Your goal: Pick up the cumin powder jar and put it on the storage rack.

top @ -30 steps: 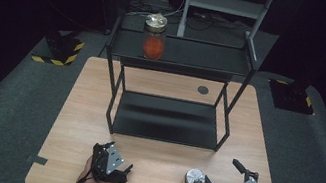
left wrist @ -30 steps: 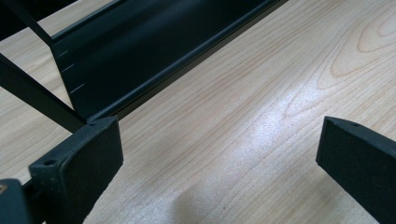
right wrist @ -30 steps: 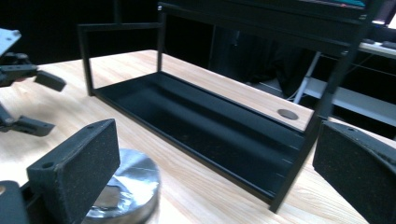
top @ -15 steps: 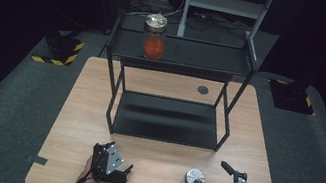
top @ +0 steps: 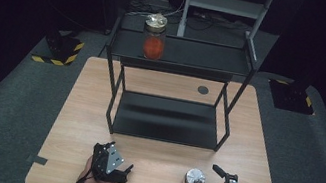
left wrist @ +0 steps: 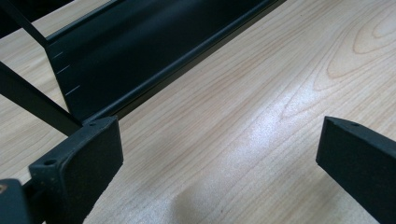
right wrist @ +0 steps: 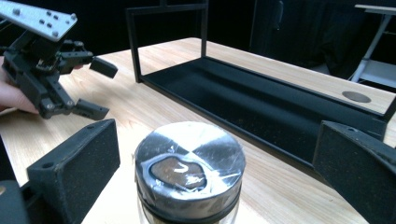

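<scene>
A small glass jar with a silver lid (top: 195, 178) stands near the table's front edge, right of centre. My right gripper (top: 202, 182) is open, one jaw on each side of the jar and neither touching it; in the right gripper view the lid (right wrist: 189, 163) sits low between the two black jaws. A second jar with orange contents (top: 154, 38) stands on the black rack's top shelf (top: 193, 53). My left gripper (top: 121, 159) rests open at the front left, and its own view has bare wood between its jaws (left wrist: 219, 144). It also appears as the left gripper (right wrist: 95, 88) in the right gripper view.
The black two-level rack stands mid-table, its lower tray (top: 166, 117) resting on the wooden table (top: 82, 107). A dark round grommet (top: 203, 90) sits in the wood behind the rack. A yellow-black striped block (top: 59, 48) lies on the grey floor at left.
My right gripper has moved left and forward, bringing its open jaws around the silver-lidded jar. The left gripper and both jars have stayed put.
</scene>
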### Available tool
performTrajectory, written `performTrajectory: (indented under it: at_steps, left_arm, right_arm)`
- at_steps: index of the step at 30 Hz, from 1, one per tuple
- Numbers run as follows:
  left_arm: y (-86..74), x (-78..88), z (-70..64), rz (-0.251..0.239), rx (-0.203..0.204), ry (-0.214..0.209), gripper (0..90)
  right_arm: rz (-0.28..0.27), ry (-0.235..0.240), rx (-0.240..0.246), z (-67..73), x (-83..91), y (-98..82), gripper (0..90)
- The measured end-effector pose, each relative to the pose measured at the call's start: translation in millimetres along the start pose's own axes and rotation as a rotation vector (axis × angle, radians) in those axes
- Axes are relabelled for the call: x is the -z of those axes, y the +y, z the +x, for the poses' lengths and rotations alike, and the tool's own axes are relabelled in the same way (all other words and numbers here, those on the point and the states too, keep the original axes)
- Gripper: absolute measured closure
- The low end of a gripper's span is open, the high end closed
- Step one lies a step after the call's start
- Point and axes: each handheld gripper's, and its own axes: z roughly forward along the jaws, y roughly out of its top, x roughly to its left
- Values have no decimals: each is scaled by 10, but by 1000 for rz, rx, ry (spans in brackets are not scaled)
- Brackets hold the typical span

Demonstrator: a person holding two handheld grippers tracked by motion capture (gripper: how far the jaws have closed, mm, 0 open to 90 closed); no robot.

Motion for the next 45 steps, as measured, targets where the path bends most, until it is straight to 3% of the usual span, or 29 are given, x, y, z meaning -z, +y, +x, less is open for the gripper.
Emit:
performTrajectory:
  at_steps: [7, 11, 15, 19, 36, 45]
  left_arm:
    - [-6, 0, 12, -4, 4, -5, 9]
    - [-3, -17, 26, -9, 15, -8, 9]
    - [9, -24, 9, -6, -1, -5, 9]
    - [15, -27, 17, -2, 1, -8, 9]
    - [7, -27, 29, -8, 7, -10, 9]
    - [9, -31, 18, -8, 3, -9, 9]
  right_arm:
    - [6, 18, -4, -25, -33, -38, 11]
    - [8, 26, -11, -41, -32, -76, 49]
    - [8, 40, -15, -52, -41, -110, 104]
    - [10, 51, 3, -36, -66, -129, 144]
    - [1, 51, -26, -44, -109, -201, 263]
    - [-18, 55, -11, -21, -103, -235, 334]
